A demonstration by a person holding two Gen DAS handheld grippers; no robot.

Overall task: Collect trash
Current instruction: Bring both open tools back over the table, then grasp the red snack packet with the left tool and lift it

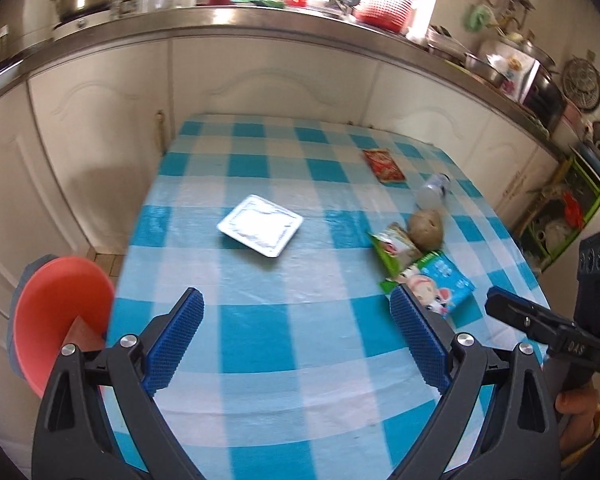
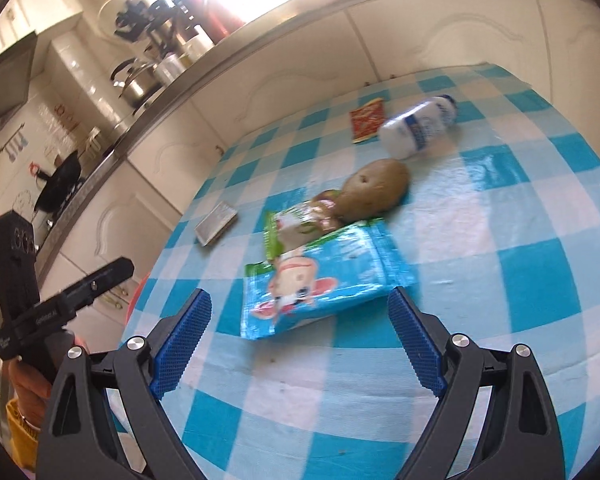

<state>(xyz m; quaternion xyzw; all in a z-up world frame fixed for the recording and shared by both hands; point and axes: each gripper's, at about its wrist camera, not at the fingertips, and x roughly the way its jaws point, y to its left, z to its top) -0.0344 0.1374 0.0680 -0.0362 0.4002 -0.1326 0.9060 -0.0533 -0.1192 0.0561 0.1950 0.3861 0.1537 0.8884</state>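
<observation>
Trash lies on a table under a blue checked cloth (image 1: 300, 340). My right gripper (image 2: 300, 294) is open and hovers just short of a blue cartoon snack bag (image 2: 324, 280), its near edge lying between the blue pads without contact. Behind the bag lie a green wrapper (image 2: 288, 228), a brown potato (image 2: 372, 192), a white plastic bottle (image 2: 416, 126) on its side and a red sachet (image 2: 366, 120). My left gripper (image 1: 297, 294) is open and empty over the cloth. A white foil tray (image 1: 260, 226) lies ahead of it. The snack bag (image 1: 436, 286) sits by its right finger.
A red bin (image 1: 60, 312) stands beside the table's left edge. White cabinets (image 1: 260, 80) under a steel counter crowded with pots run behind the table. A shelf rack (image 1: 560, 208) stands at the right. The right tool's black frame (image 1: 548, 328) shows in the left wrist view.
</observation>
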